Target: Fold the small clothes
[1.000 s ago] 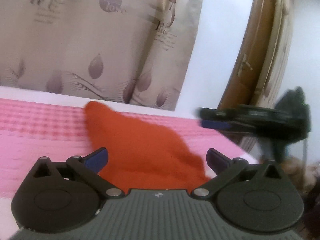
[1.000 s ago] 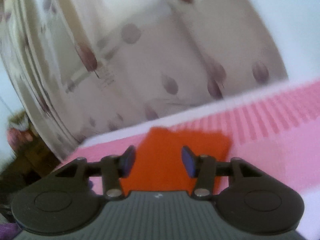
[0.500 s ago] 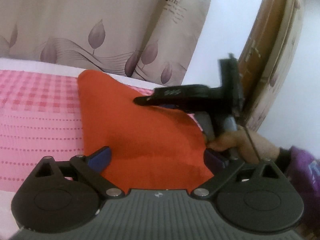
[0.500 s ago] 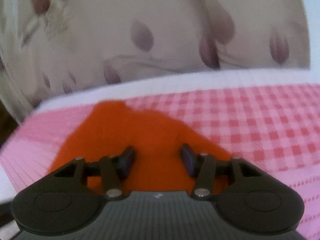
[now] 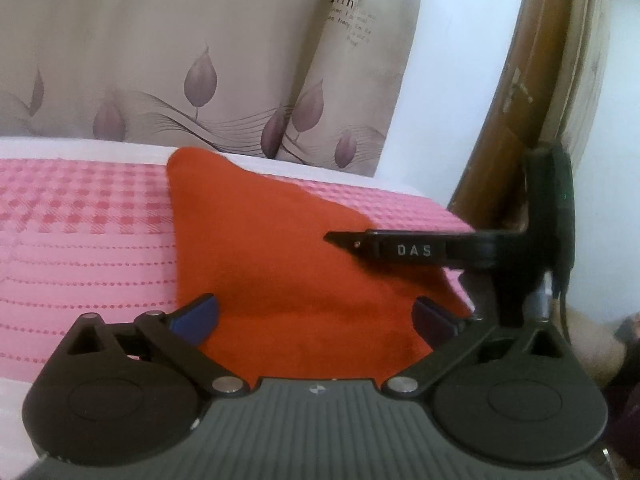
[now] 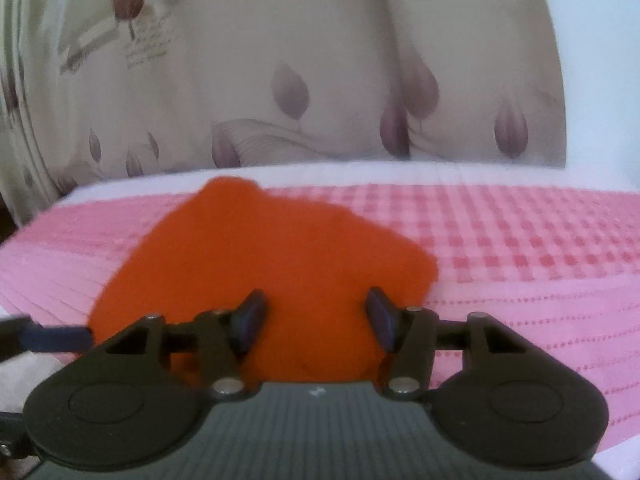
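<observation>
Now lowered over the orange cloth (image 5: 280,264) spread flat on the pink checked bed cover (image 5: 80,240), left gripper (image 5: 316,316) wide apart, right gripper (image 6: 316,316) part-spread and empty, level above the cloth's right edge; probably lining up a fold.

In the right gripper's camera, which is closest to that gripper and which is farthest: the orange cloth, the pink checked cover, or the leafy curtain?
1. Orange cloth: nearest, right ahead of the right gripper, between its open jaws.
2. Pink checked cover: next, spreading beyond and to the right of the cloth.
3. Leafy curtain: farthest, hanging behind the far edge of the cover.
</observation>
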{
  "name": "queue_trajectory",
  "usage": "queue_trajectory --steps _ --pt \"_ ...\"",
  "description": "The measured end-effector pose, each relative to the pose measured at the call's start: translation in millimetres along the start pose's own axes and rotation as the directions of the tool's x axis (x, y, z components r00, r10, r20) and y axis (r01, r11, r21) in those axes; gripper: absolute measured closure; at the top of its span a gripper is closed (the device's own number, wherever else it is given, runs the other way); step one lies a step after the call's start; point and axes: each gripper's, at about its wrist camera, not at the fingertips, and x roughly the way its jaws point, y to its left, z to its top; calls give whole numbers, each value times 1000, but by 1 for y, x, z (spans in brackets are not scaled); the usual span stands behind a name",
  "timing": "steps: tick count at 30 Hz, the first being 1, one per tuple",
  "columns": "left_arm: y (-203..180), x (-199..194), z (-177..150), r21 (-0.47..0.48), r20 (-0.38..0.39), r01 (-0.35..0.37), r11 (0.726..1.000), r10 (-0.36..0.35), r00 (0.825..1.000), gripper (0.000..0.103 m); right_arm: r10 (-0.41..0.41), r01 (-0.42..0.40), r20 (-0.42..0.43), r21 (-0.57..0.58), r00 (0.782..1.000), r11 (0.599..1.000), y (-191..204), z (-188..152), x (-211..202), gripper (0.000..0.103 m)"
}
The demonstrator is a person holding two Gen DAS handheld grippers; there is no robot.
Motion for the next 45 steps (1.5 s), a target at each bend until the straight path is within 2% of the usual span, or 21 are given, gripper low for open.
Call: queue_trajectory --steps 2,5,9,13,17,19,26,34,45 --pt "-3 1 0 15 -2 -18 1000 18 1000 0 -11 11 -18 24 1000 1000 2 5 -1 44" --pt "-2 0 -1 14 1 -40 999 40 999 0 -19 16 44 60 999 998 4 1 -27 44" --pt "0 1 0 -1 1 -58 998 58 998 0 -110 106 78 51 991 993 9 -18 -59 44" --pt "0 2 0 2 -1 -69 998 69 998 0 -162 161 16 38 987 986 12 -42 -64 44" --pt "1 3 0 -8 -3 -93 996 93 996 0 -160 162 -32 40 987 986 12 -46 -56 40" --pt "5 4 1 -30 -10 -109 994 108 994 0 -146 150 -47 79 988 986 4 -45 -53 31" --pt "19 6 2 -116 -41 -141 983 137 990 0 -136 141 -58 98 989 985 2 -48 -53 27" --pt "18 6 3 -110 -40 -172 979 168 985 0 -167 172 -60 93 984 981 4 -48 -51 18" --pt "18 6 3 -105 -41 -194 975 191 981 0 -184 190 -65 99 981 977 3 -48 -51 12"
